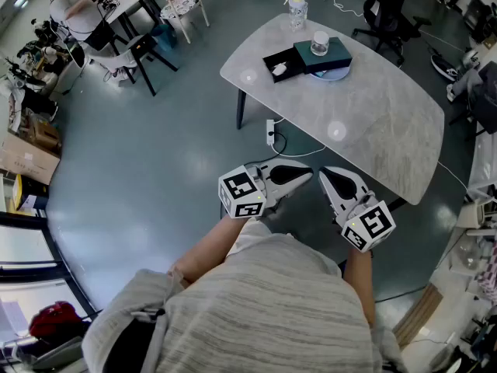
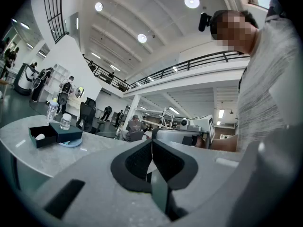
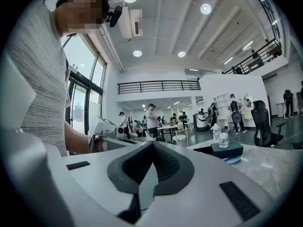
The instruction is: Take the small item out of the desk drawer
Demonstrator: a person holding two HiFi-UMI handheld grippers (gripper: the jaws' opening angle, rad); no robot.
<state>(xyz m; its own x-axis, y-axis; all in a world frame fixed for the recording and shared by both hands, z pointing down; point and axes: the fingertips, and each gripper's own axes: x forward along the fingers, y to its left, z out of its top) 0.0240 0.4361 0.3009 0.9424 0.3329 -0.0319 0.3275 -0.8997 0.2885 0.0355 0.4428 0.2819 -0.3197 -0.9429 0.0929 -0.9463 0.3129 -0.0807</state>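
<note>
A small dark teal drawer box (image 1: 322, 55) stands on the far part of the grey table (image 1: 373, 123). Its black drawer (image 1: 278, 64) is pulled out to the left with a small white item (image 1: 279, 69) lying in it. The box (image 2: 66, 134) and the white item (image 2: 40, 137) also show in the left gripper view, and the box (image 3: 226, 149) in the right gripper view. My left gripper (image 1: 307, 172) and right gripper (image 1: 324, 174) are held side by side near my body, well short of the table, both shut and empty. The shut jaws show up close in the left gripper (image 2: 151, 148) and the right gripper (image 3: 151, 151).
A small jar (image 1: 319, 43) sits on the box, which rests on a pale blue disc (image 1: 335, 74). A bottle (image 1: 296, 11) stands behind them. A power strip (image 1: 270, 133) and cable lie under the table. An office chair (image 1: 387, 12) is beyond it, and chairs and a person at desks are far left.
</note>
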